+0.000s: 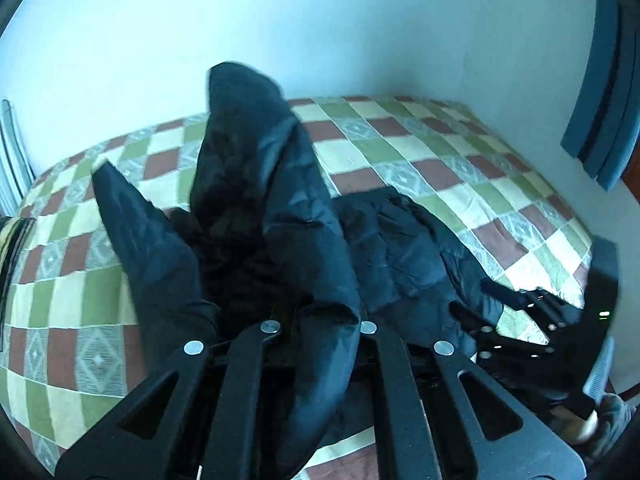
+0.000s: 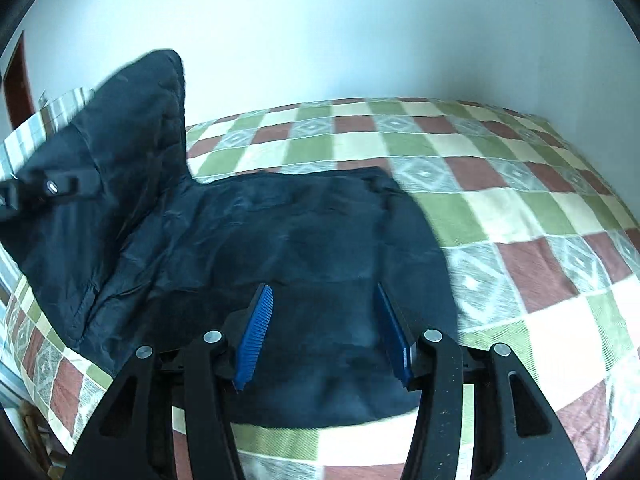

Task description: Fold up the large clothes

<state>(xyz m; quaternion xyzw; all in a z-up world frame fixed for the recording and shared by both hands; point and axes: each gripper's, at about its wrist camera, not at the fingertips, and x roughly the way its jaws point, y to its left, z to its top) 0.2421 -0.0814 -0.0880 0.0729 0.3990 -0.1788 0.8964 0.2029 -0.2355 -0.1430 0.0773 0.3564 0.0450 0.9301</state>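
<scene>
A dark navy padded jacket lies on a checked bed cover, with part of it lifted into a tall fold. My left gripper is shut on that raised fabric, which hides its fingertips and drapes down between the arms. In the right wrist view the jacket's body lies flat, and a sleeve rises at the left, where the left gripper holds it. My right gripper hovers over the jacket's near part with its blue pads wide apart and nothing between them. It also shows at the left wrist view's right edge as the right gripper.
The bed cover of green, cream and brown squares spreads to the right and back up to a pale wall. A striped pillow lies at the far left. A blue panel hangs at the upper right. A gloved hand holds the right gripper.
</scene>
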